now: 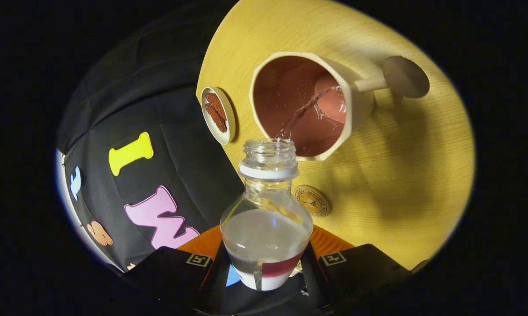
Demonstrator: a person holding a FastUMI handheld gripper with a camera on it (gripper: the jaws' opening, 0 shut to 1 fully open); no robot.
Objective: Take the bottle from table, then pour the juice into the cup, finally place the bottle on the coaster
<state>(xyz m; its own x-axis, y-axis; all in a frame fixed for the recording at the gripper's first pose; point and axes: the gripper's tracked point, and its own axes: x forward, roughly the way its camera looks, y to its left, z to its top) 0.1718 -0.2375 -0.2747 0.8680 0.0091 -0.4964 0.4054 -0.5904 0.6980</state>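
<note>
Our gripper [266,263] was clamped on the bottle [266,232], both fingers pressing its sides. We held it tilted over the wooden table [400,175], a clear stream running into the cup [308,105]; the coaster [312,200] lay beside the bottle's neck.

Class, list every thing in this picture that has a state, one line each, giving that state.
bottle: uncapped, tilted, partly full, pouring
cup: receiving the stream, liquid pooled inside
coaster: bare, on the table
small dish: holds reddish pieces
gripper: jaws shut on the bottle
</note>
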